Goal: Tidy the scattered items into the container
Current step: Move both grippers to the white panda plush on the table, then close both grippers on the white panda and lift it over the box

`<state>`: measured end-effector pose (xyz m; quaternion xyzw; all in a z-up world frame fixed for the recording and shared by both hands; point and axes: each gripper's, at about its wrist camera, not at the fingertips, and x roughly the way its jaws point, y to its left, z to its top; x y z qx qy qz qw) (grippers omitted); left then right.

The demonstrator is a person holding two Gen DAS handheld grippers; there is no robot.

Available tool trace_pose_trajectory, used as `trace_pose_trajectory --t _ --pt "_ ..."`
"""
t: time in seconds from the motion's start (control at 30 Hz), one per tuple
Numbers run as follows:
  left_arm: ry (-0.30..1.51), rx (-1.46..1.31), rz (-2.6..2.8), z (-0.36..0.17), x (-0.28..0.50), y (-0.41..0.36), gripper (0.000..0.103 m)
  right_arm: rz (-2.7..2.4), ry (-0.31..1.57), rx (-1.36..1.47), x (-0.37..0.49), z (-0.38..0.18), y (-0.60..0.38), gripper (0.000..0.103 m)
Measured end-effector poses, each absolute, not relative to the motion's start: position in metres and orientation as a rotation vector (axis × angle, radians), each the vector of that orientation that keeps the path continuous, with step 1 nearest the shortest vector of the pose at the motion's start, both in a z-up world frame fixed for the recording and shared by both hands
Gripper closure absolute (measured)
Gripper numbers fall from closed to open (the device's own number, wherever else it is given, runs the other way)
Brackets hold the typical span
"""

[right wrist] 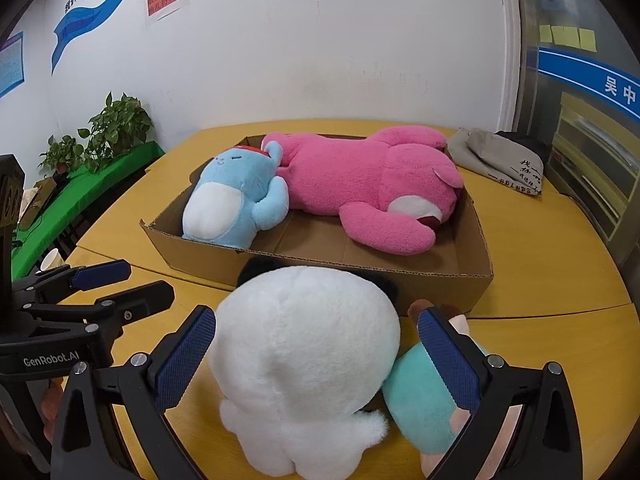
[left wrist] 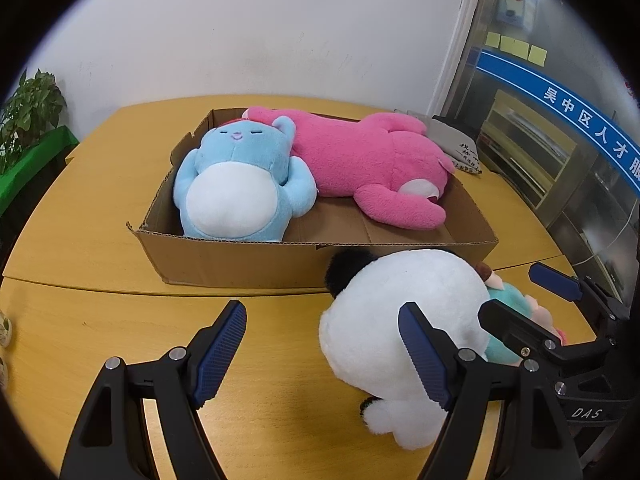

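Note:
A shallow cardboard box (left wrist: 248,258) (right wrist: 360,284) sits on the wooden table and holds a blue plush (left wrist: 240,184) (right wrist: 232,204) and a pink plush bear (left wrist: 372,164) (right wrist: 368,184). A white plush with black ears (left wrist: 400,312) (right wrist: 308,360) lies on the table in front of the box. A small teal plush (left wrist: 508,304) (right wrist: 420,396) lies against its right side. My right gripper (right wrist: 326,354) (left wrist: 528,296) is open with its fingers on either side of the white plush. My left gripper (left wrist: 322,350) (right wrist: 124,280) is open and empty, left of the white plush.
A grey folded bag (left wrist: 460,140) (right wrist: 500,160) lies on the table behind the box at the right. Potted plants (right wrist: 116,128) stand on a green-covered surface at the left. A glass cabinet (left wrist: 560,140) stands at the right. A paper cup (right wrist: 50,260) stands at the left table edge.

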<state>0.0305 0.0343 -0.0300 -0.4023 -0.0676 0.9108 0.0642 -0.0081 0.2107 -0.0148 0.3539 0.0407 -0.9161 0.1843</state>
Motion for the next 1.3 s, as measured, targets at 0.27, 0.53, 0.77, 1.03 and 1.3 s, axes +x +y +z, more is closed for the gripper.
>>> trace_pose_trajectory --t 0.27,0.53,0.77,1.03,1.3 --pt "-0.246 -1.290 2.673 -0.060 0.011 0.033 0.024 -2.517 0.192 1.077 -0.024 -0.048 0.213 0.000" --pt "-0.403 -1.270 2.439 -0.096 -0.014 0.026 0.024 -2.369 0.199 1.097 -0.031 -0.067 0.197 0.005" --pt "-0.327 -1.249 2.451 -0.089 0.006 0.016 0.024 -2.274 0.155 1.087 -0.014 -0.069 0.189 0.005" --pt "-0.364 -1.271 2.403 -0.088 0.023 -0.010 0.024 -2.227 -0.006 1.053 -0.004 -0.056 0.208 0.002" --pt "-0.502 -1.259 2.243 -0.105 0.013 -0.008 0.024 -2.144 -0.046 1.117 -0.023 -0.075 0.202 0.023"
